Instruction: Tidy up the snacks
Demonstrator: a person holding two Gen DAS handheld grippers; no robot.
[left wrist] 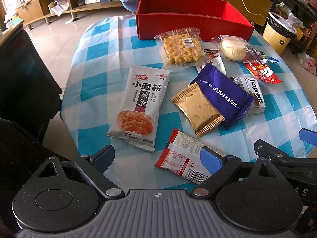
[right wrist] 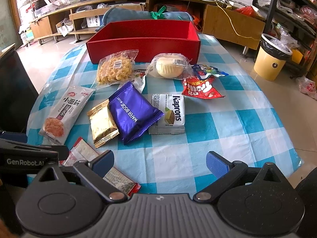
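A round worktop [right wrist: 227,130] under a glossy blue-and-white checked cloth carries a loose spread of snack packets. At its far edge stands an oblong red cardboard box [right wrist: 142,43], matte, open-topped and with nothing visible inside. Just before the box lie a clear bag of knobbly yellow puffs [right wrist: 115,69] and a clear-wrapped, smooth pale round bun [right wrist: 168,67]. Mid-worktop, a shiny purple wafer packet [right wrist: 132,111] overlaps a crimp-edged gold foil sachet [right wrist: 102,123]; a long grey-white pouch [left wrist: 138,107] lies toward the left edge. The left hand-held gripper [left wrist: 158,158] hangs jaws apart above a flat red-and-white packet [left wrist: 182,154] near the near edge. The right hand-held gripper [right wrist: 160,162] is spread wide over bare cloth.
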